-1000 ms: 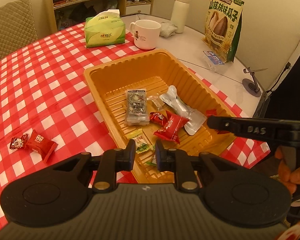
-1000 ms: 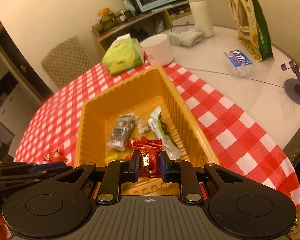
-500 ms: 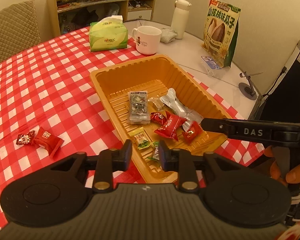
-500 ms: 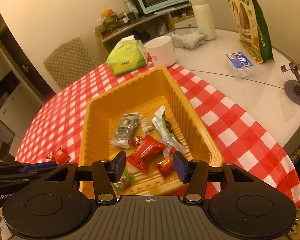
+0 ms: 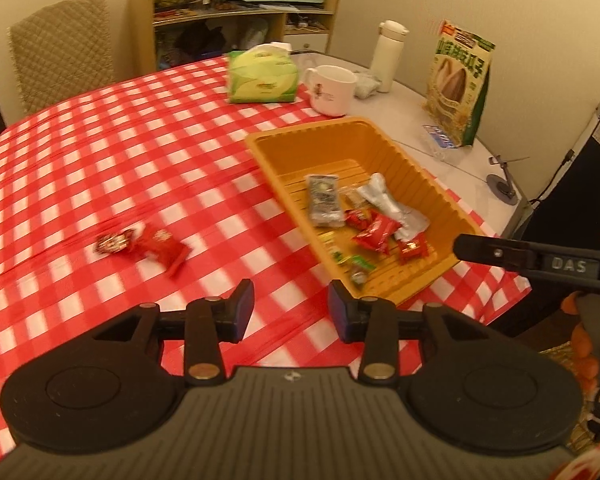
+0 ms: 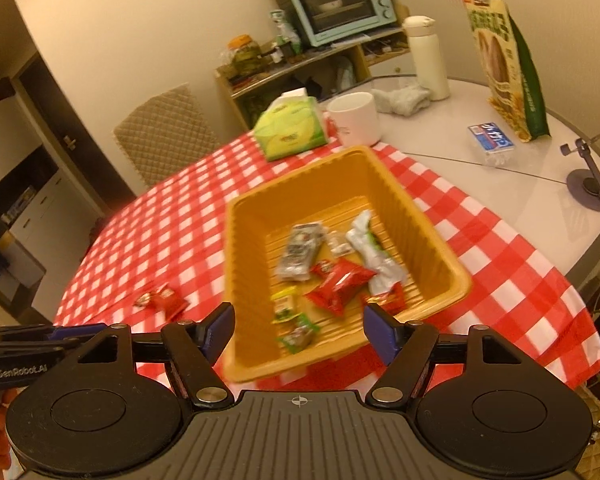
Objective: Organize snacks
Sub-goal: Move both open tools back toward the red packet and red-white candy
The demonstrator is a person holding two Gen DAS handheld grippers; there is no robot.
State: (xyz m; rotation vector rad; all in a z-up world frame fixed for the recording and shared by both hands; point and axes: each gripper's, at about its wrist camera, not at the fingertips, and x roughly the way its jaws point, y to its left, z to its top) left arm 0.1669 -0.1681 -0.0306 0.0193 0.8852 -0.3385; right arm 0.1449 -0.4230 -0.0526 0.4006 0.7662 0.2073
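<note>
Opening, both empty — left tongs narrower, right tongs wider, above the orange tray.

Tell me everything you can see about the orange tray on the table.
The orange tray looks like thin moulded plastic: rectangular, with sloping ribbed walls, a rolled rim and a grooved floor. It sits flat on the checked tablecloth near the table's edge, open-topped, holding a loose scatter of wrapped snacks. Neither gripper touches it.
</note>
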